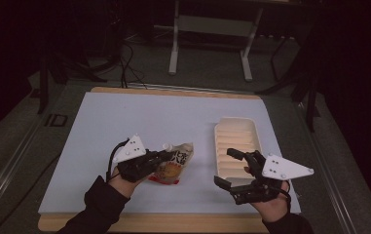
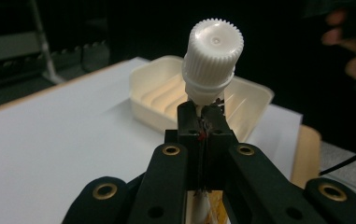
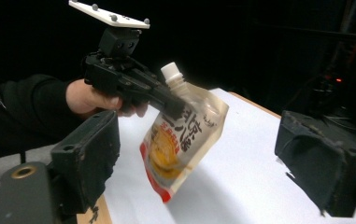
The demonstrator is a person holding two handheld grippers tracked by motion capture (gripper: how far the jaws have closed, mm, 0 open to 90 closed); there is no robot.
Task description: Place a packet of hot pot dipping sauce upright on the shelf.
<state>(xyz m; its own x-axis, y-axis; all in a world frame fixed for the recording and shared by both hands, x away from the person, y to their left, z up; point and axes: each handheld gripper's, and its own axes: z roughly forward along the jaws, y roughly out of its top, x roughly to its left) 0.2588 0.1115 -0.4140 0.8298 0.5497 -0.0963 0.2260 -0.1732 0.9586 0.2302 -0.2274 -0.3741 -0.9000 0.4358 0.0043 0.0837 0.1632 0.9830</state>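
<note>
A clear spouted pouch [image 1: 174,165] with a yellow and red label and a white screw cap [image 1: 167,146] is near the middle of the light blue mat [image 1: 124,122]. My left gripper [image 1: 162,156] is shut on the pouch's neck, just under the cap [image 2: 213,56]. In the right gripper view the pouch [image 3: 185,135] hangs tilted from the left gripper [image 3: 168,100], its lower corner close to the mat. My right gripper [image 1: 229,169] is open at the near end of the cream tray [image 1: 236,129]; its jaws stand wide apart with nothing between them.
The cream ribbed tray [image 2: 157,88] lies to the right of the pouch, on the mat's right side. The mat rests on a wooden board [image 1: 173,91]. A metal stand [image 1: 212,29] and cables sit on the floor beyond the table.
</note>
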